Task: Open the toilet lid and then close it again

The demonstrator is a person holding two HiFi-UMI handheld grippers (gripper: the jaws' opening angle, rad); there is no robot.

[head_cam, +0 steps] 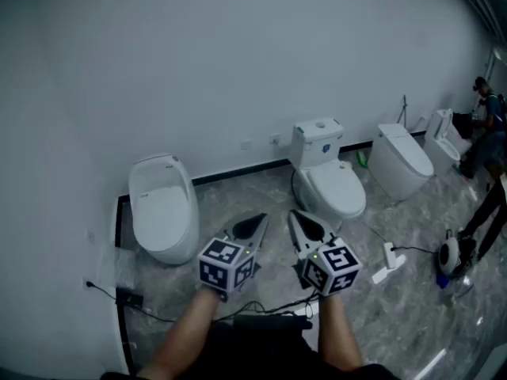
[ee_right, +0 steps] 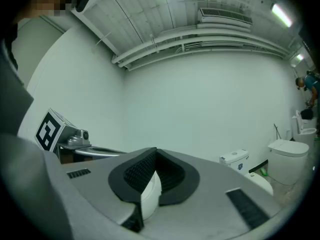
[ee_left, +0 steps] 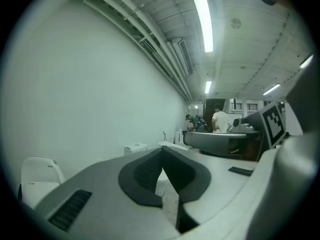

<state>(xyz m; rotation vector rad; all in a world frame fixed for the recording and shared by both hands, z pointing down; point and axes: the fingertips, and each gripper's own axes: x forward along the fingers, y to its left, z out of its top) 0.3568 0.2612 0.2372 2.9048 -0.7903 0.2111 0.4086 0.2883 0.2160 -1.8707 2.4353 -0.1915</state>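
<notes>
Left gripper [head_cam: 257,222]: grey pointed shell ahead of cube; black ribbed pads [ee_left: 142,171]; black slotted vent | left cube [head_cam: 226,264]: white faces, black square markers | right gripper [head_cam: 299,222]: same build, same pads [ee_right: 142,173] | right cube [head_cam: 333,266]: same markers, small green light on jaw-side edge | forearms [head_cam: 190,331] behind cubes: unsleeved | garment [head_cam: 253,347] behind cubes: dark.

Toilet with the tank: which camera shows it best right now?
The head view: the toilet with the tank shows whole from above, lid down. The left gripper view catches only its tank, small, beyond the jaws. The right gripper view shows the tank and part of the bowl, off to the right.
</notes>
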